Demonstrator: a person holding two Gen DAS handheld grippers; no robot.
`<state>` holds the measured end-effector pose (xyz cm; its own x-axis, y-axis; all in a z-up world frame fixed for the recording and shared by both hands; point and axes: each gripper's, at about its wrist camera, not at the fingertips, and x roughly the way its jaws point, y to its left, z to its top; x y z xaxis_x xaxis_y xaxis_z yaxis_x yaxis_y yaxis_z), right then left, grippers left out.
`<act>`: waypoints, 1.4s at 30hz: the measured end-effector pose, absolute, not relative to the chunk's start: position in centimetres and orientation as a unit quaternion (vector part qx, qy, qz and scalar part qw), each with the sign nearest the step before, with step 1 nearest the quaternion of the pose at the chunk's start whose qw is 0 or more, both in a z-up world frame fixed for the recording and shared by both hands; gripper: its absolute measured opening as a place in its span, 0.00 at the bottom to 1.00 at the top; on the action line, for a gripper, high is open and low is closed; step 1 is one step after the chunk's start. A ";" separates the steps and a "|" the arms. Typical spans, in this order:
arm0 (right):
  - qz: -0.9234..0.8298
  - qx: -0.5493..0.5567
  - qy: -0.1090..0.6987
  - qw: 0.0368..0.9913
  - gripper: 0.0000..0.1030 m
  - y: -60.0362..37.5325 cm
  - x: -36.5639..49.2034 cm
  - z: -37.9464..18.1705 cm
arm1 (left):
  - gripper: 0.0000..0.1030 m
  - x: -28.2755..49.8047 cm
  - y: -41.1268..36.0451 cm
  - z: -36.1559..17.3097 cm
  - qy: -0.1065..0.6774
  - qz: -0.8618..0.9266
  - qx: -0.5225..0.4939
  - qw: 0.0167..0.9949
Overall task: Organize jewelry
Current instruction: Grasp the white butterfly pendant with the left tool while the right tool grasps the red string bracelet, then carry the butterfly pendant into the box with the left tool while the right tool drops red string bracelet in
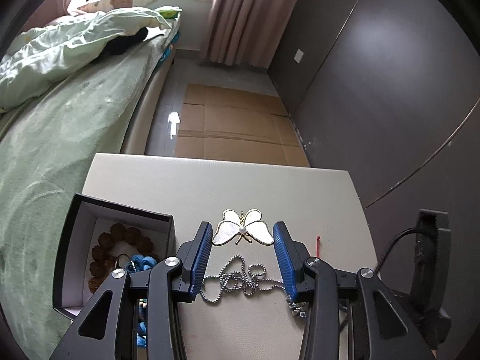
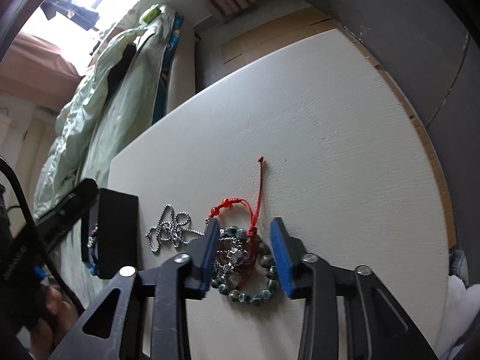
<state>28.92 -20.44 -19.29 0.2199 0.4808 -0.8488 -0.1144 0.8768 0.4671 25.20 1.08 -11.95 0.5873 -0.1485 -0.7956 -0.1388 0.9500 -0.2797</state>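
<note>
A white butterfly brooch (image 1: pixel 243 229) with gold edging sits between the blue pads of my left gripper (image 1: pixel 242 228), which is shut on it above the pale table (image 1: pixel 210 180). A silver ball chain (image 1: pixel 240 279) lies loose on the table under that gripper. To its left is an open black box (image 1: pixel 120 210) holding a brown bead bracelet (image 1: pixel 120 237) and something blue (image 1: pixel 144 262). My right gripper (image 2: pixel 245 222) is down at the table, its pads against the sides of a dark bead bracelet (image 2: pixel 249 295) tangled with a red cord (image 2: pixel 261 186) and a silver piece (image 2: pixel 234 255).
In the right wrist view the ball chain (image 2: pixel 171 231) and the black box (image 2: pixel 118 231) lie left of the gripper. A bed with green bedding (image 1: pixel 60 120) runs along the table's left side. A grey wall (image 1: pixel 390 90) and a black cable (image 1: pixel 399 240) are on the right.
</note>
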 end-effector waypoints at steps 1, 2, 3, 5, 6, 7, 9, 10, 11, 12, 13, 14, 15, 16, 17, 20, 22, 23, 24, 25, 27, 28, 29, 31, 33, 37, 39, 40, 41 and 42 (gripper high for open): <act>0.192 0.146 0.593 0.768 0.28 -20.3 28.9 -19.3 | 0.42 25.2 1.1 -11.9 0.453 -0.004 -0.158 0.877; 0.190 0.141 0.592 0.770 0.26 -20.1 28.9 -19.2 | 0.42 25.1 1.2 -11.7 0.452 -0.004 -0.159 0.878; 0.189 0.139 0.592 0.771 0.22 -20.1 28.9 -19.2 | 0.42 25.0 1.2 -11.7 0.451 -0.005 -0.159 0.878; 0.191 0.137 0.594 0.769 0.10 -20.1 29.0 -19.5 | 0.42 24.8 1.4 -11.4 0.448 -0.006 -0.161 0.879; 0.194 0.136 0.592 0.770 0.09 -20.1 29.0 -19.5 | 0.42 24.6 1.5 -11.3 0.446 -0.006 -0.165 0.880; 0.195 0.132 0.589 0.773 0.08 -20.0 28.9 -19.3 | 0.42 24.2 1.7 -11.0 0.442 -0.006 -0.170 0.881; 0.201 0.136 0.576 0.780 0.08 -20.3 28.8 -18.4 | 0.42 23.7 1.8 -10.4 0.435 -0.006 -0.170 0.884; 0.208 0.142 0.566 0.785 0.08 -20.5 28.7 -17.6 | 0.42 23.5 1.9 -10.1 0.432 -0.007 -0.169 0.886; 0.214 0.147 0.557 0.789 0.08 -20.6 28.5 -16.9 | 0.42 23.2 2.0 -9.7 0.427 -0.007 -0.169 0.888; 0.219 0.149 0.552 0.791 0.08 -20.6 28.4 -16.4 | 0.42 23.0 2.2 -9.3 0.423 -0.006 -0.171 0.890; 0.225 0.152 0.545 0.794 0.08 -20.6 28.2 -15.7 | 0.42 22.8 2.3 -9.0 0.419 -0.006 -0.172 0.891; 0.233 0.153 0.535 0.798 0.08 -20.6 27.9 -14.9 | 0.42 22.6 2.5 -8.8 0.416 -0.007 -0.173 0.893; 0.239 0.153 0.528 0.801 0.08 -20.6 27.6 -14.3 | 0.42 22.4 2.6 -8.4 0.411 -0.007 -0.174 0.895; 0.243 0.153 0.522 0.803 0.08 -20.5 27.5 -13.8 | 0.42 22.2 2.7 -8.2 0.408 -0.007 -0.176 0.896; 0.248 0.153 0.515 0.806 0.08 -20.4 27.2 -13.2 | 0.42 22.0 2.8 -8.0 0.405 -0.008 -0.178 0.897; 0.259 0.159 0.498 0.812 0.08 -20.2 26.6 -11.8 | 0.42 21.2 3.4 -7.7 0.397 -0.008 -0.187 0.899; 0.263 0.162 0.492 0.814 0.08 -20.0 26.4 -11.4 | 0.42 20.7 3.9 -7.6 0.395 -0.007 -0.193 0.898; 0.268 0.164 0.488 0.814 0.08 -19.9 26.3 -11.1 | 0.42 20.5 4.2 -7.6 0.394 -0.006 -0.196 0.898; 0.271 0.166 0.486 0.814 0.08 -19.7 26.2 -11.0 | 0.42 20.4 4.6 -7.6 0.393 -0.004 -0.199 0.898; 0.278 0.169 0.481 0.814 0.08 -19.5 26.1 -10.8 | 0.42 20.1 5.0 -7.5 0.391 -0.001 -0.202 0.898; 0.288 0.172 0.473 0.815 0.08 -19.0 25.9 -10.3 | 0.42 19.8 5.8 -7.1 0.388 0.005 -0.204 0.899; 0.293 0.174 0.470 0.815 0.08 -18.7 25.8 -10.1 | 0.42 19.6 6.2 -7.0 0.386 0.008 -0.205 0.900; 0.298 0.175 0.466 0.814 0.08 -18.4 25.6 -9.9 | 0.42 19.4 6.6 -6.8 0.383 0.011 -0.207 0.900; 0.306 0.176 0.462 0.814 0.08 -17.8 25.3 -9.7 | 0.42 19.1 7.2 -6.6 0.381 0.015 -0.209 0.900; 0.312 0.176 0.457 0.814 0.08 -17.0 25.0 -9.5 | 0.42 18.7 7.8 -6.6 0.385 0.020 -0.208 0.899; 0.329 0.183 0.448 0.811 0.08 -15.5 24.7 -9.3 | 0.42 18.5 8.9 -7.2 0.398 0.028 -0.210 0.892; 0.337 0.187 0.443 0.809 0.08 -14.6 24.5 -9.1 | 0.44 18.6 9.7 -7.7 0.410 0.036 -0.214 0.886; 0.343 0.191 0.439 0.808 0.08 -14.1 24.4 -9.1 | 0.46 18.7 10.1 -8.0 0.416 0.039 -0.216 0.882; 0.347 0.194 0.437 0.807 0.08 -13.7 24.3 -9.1 | 0.53 18.7 10.5 -8.3 0.421 0.042 -0.220 0.879; 0.351 0.196 0.436 0.805 0.08 -13.2 24.3 -9.1 | 0.57 18.5 10.9 -8.5 0.422 0.044 -0.226 0.877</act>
